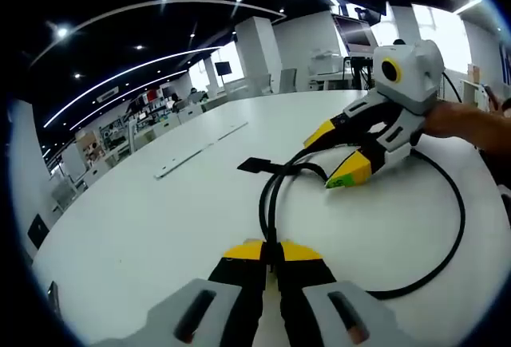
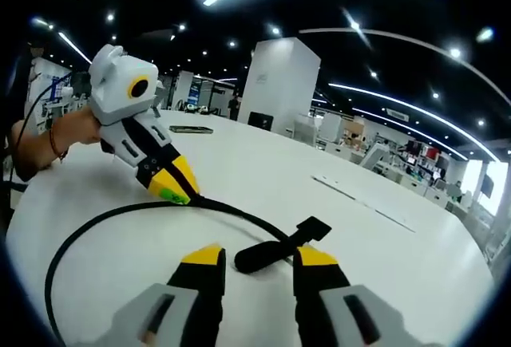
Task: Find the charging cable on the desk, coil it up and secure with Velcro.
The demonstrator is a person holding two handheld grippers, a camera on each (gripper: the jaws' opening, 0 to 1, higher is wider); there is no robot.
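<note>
We see a black charging cable (image 1: pixel 447 227) looped on the white desk (image 1: pixel 160 211). Our left gripper (image 1: pixel 271 250) pinches it tight; our right gripper (image 2: pixel 257 257), jaws parted, straddles its plug end (image 2: pixel 275 250).

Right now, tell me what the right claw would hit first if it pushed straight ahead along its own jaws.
Probably the black cable end, which lies across the gap just ahead of the open right claw. Its Velcro tab sits just past that. Beyond them the white table looks bare, though depth is hard to judge.
</note>
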